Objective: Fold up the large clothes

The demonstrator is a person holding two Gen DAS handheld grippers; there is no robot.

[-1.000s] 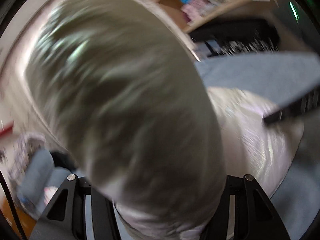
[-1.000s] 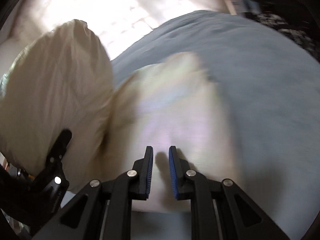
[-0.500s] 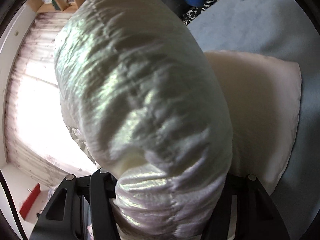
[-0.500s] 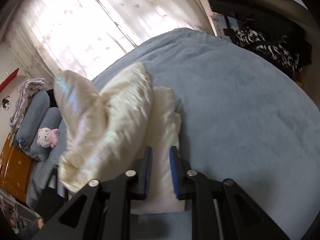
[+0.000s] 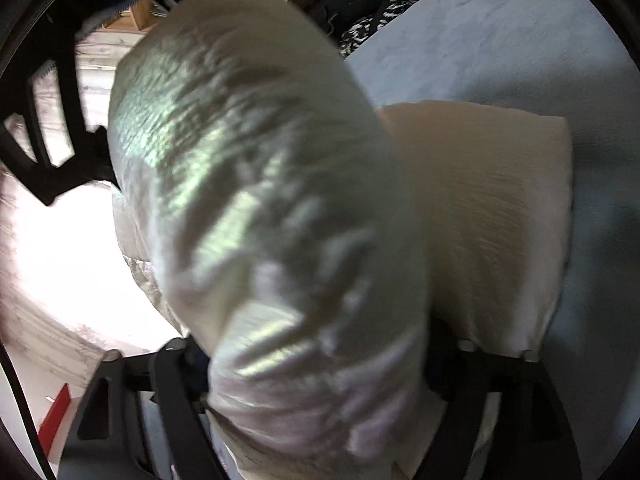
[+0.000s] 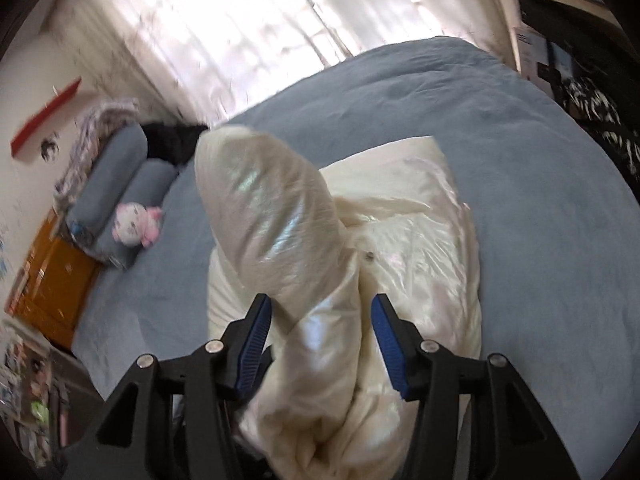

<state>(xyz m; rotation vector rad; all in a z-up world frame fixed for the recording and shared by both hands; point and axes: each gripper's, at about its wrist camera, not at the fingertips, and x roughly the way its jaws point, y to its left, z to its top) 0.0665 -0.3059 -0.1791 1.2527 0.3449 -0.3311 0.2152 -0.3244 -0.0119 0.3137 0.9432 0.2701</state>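
A puffy cream jacket (image 6: 416, 240) lies folded on the blue bed (image 6: 520, 140). One thick padded part of the jacket (image 6: 264, 216) stands up from the pile. In the left wrist view this padded part (image 5: 272, 200) fills the frame and bulges between the fingers of my left gripper (image 5: 316, 380). Those jaws are opening, the left pad stands clear of the fabric, and the fingertips are hidden. My right gripper (image 6: 326, 340) hovers above the jacket, its jaws opening, blue pads (image 6: 256, 336) touching nothing. The right gripper's black frame (image 5: 44, 128) shows at the left.
Blue pillows (image 6: 120, 184) and a pink-and-white plush toy (image 6: 136, 224) lie at the bed's left end by an orange wooden cabinet (image 6: 52, 280). A bright curtained window (image 6: 240, 20) is behind. Dark black-and-white clothes (image 6: 600, 120) and shelves stand to the right.
My right gripper has risen off the jacket and its jaws have spread from nearly closed. The left jaws have widened around the padded part, and the left view has rolled.
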